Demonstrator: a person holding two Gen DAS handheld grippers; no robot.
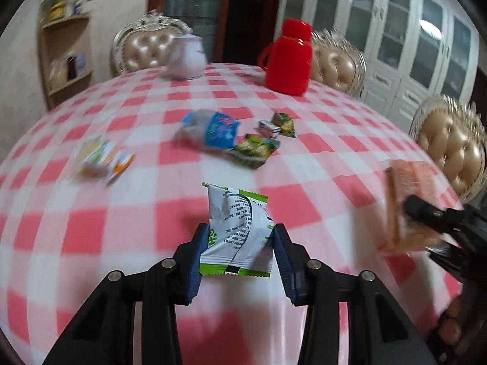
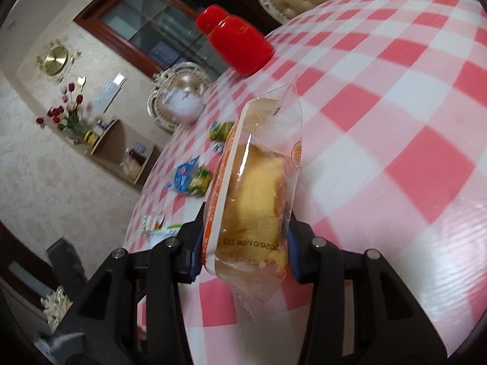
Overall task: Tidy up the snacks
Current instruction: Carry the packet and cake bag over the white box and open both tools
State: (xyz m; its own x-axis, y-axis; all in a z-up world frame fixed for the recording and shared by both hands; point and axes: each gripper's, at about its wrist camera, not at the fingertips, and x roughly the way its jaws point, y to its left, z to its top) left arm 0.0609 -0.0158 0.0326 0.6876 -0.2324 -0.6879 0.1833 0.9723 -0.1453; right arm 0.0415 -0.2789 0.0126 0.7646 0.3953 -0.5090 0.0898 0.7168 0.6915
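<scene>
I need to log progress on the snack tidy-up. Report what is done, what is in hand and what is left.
Done: nothing looks sorted yet; no container or finished pile shows.
In hand: the left gripper is shut on a white-and-green sachet; the right gripper is shut on a wrapped cake slice.
Left: a blue packet, several green-and-yellow packets and an orange-and-white packet lie loose on the checked tablecloth.

Each fisheye looks forward and down along its own gripper's fingers, close over the checked tablecloth (image 1: 121,234), the right view rolled sideways, and both share the red flask (image 1: 287,57) and the blue snack packet (image 2: 182,179).
</scene>
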